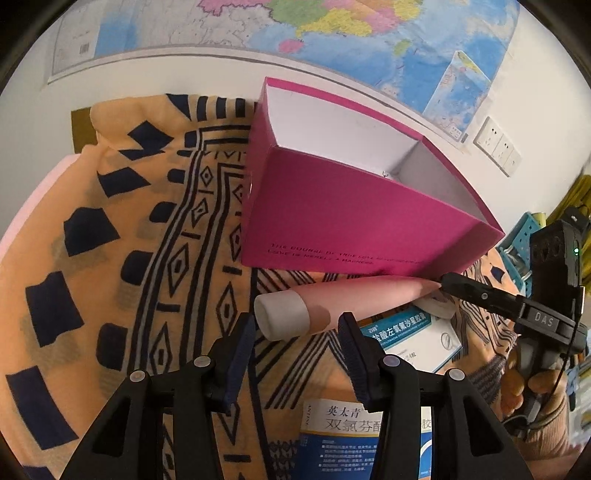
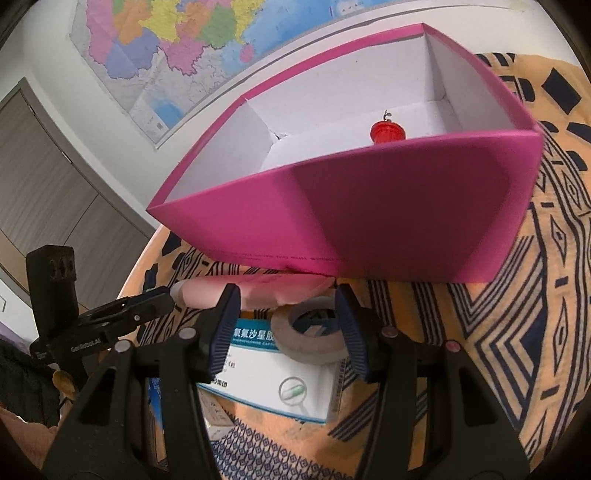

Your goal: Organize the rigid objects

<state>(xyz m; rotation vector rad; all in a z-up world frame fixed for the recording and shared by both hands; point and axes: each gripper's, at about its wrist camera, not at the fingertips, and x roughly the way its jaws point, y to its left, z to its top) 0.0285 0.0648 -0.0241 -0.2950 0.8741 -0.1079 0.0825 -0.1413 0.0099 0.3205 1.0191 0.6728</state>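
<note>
A magenta open box [image 1: 354, 218] with white inside stands on the patterned cloth; it also shows in the right wrist view [image 2: 388, 206] with a small red object [image 2: 387, 132] inside. A pink tube with a white cap [image 1: 332, 308] lies in front of the box. My left gripper [image 1: 297, 325] is open, its fingertips on either side of the tube's cap end. My right gripper [image 2: 286, 317] is open around a roll of tape [image 2: 314, 338] that lies on a white and blue medicine box [image 2: 273, 376]. The right gripper's finger [image 1: 476, 293] shows near the tube's tail.
A second blue and white medicine box [image 1: 365, 435] lies nearest me. The orange cloth with dark patterns [image 1: 129, 258] covers the round table. A map [image 1: 295, 33] hangs on the wall behind, with wall sockets [image 1: 498, 146] at right. Grey cabinets [image 2: 44, 177] stand at left.
</note>
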